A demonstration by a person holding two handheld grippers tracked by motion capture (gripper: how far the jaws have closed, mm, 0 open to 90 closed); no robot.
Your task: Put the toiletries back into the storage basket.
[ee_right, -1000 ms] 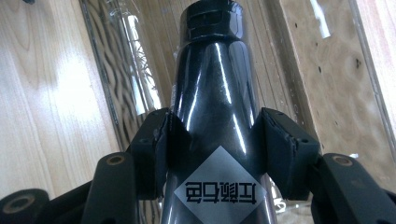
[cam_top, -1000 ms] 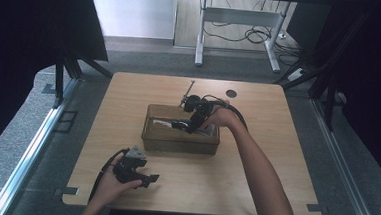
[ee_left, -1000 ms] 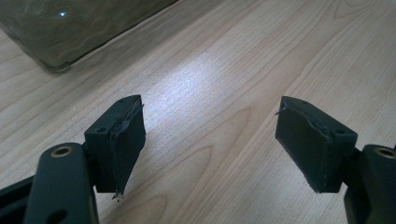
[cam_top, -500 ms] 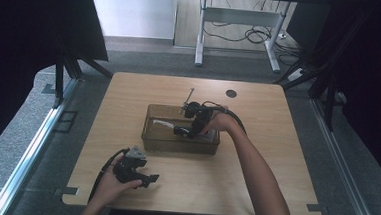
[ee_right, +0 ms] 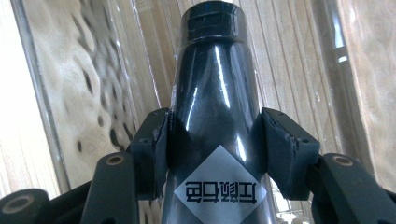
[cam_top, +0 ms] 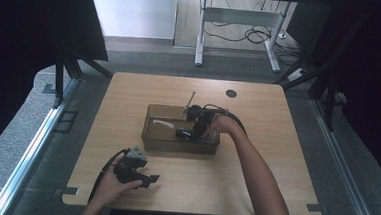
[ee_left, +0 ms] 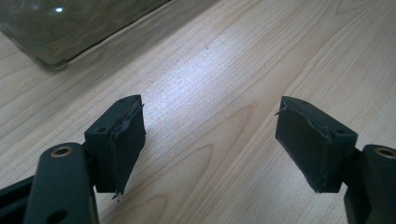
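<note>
A glossy black bottle with a diamond-shaped label and a black cap sits between the jaws of my right gripper, both pads pressed on its sides. From above, that right gripper holds the bottle low inside a clear amber glass tray at the table's middle. A small white object lies in the tray's left part. My left gripper rests near the table's front edge, left of centre. Its jaws stand wide apart over bare wood in the left gripper view, with nothing between them.
A thin metal rod leans at the tray's far rim. A dark round hole marks the table's far right. The tray's corner appears beyond the left gripper's jaws. Black curtains and desk legs surround the wooden table.
My right gripper has sunk with the black bottle, from above the tray's far rim down into the tray. The left hand has stayed put.
</note>
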